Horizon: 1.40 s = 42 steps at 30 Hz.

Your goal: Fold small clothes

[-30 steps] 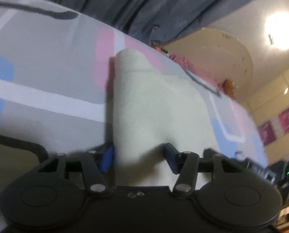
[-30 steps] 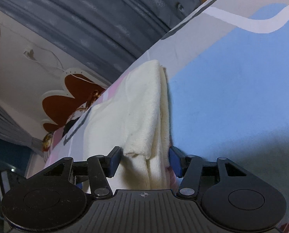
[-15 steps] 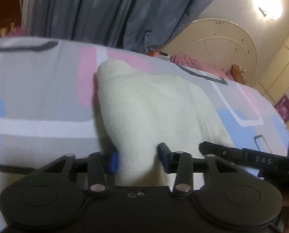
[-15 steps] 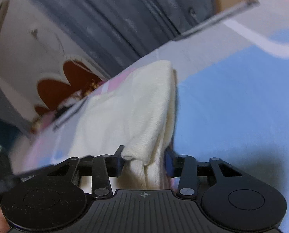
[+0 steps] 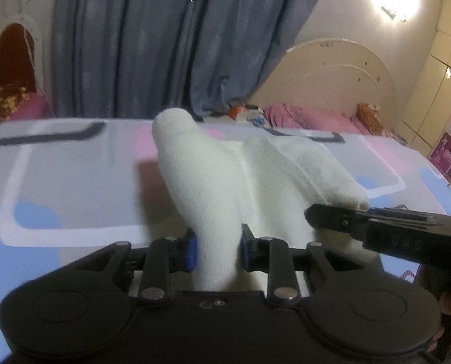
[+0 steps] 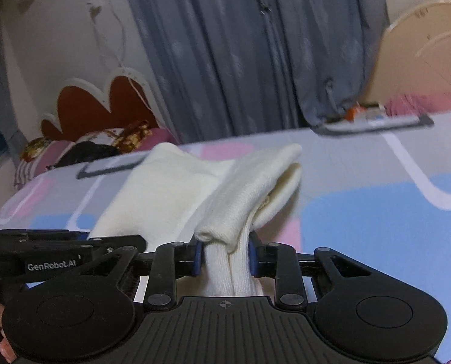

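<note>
A cream knitted garment point(image 5: 225, 179) point(image 6: 180, 194) lies lengthwise on a bed sheet patterned in grey, pink and blue. My left gripper point(image 5: 218, 250) has its jaws closing on the near left edge of the cloth, and the blue pads press its sides. My right gripper point(image 6: 225, 256) has its jaws closing on the near right edge, where a folded layer bunches between the pads. Each gripper shows in the other's view: the right one point(image 5: 377, 227) at the right, the left one point(image 6: 58, 251) at the left. The near end is lifted off the sheet.
The bed sheet point(image 5: 74, 182) point(image 6: 377, 212) spreads around the garment. Blue-grey curtains point(image 5: 165, 45) hang behind the bed. A rounded cream headboard point(image 5: 340, 72) and pink bedding point(image 5: 310, 115) stand at the back right, a brown scalloped headboard point(image 6: 98, 106) at the back left.
Both grippers closed onto the garment's near edges, rolled level and rose, lifting the near end. The two grippers came closer together, so each now shows in the other's view.
</note>
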Each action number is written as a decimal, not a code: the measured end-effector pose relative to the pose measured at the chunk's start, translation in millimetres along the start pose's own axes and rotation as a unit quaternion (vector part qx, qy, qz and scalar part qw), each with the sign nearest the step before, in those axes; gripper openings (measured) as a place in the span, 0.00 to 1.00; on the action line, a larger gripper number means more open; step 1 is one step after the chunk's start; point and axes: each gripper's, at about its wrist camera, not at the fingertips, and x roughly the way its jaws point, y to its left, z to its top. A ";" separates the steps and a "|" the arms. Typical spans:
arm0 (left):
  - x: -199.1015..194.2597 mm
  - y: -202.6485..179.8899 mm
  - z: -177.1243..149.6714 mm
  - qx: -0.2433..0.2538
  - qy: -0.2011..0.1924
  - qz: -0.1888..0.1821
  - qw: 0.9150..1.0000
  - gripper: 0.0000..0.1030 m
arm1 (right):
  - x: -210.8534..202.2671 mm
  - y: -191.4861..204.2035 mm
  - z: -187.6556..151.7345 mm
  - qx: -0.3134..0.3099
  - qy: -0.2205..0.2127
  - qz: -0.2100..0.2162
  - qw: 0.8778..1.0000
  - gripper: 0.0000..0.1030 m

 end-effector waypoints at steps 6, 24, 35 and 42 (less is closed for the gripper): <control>-53.7 54.8 -11.0 -0.006 -0.009 0.045 0.999 0.24 | 11.5 82.2 -7.8 -0.036 -0.005 0.040 0.999 0.27; -135.0 172.3 -101.9 -0.118 -0.009 0.097 0.988 0.39 | 89.2 146.1 -69.4 0.051 0.085 0.114 0.989 0.41; -105.8 156.5 -83.7 -0.084 0.007 0.112 0.990 0.29 | 108.6 192.0 -71.8 -0.119 0.090 0.062 0.987 0.08; -150.9 130.1 -113.4 -0.095 -0.037 0.114 0.988 0.32 | 50.1 193.7 -76.9 -0.148 0.037 0.084 0.985 0.08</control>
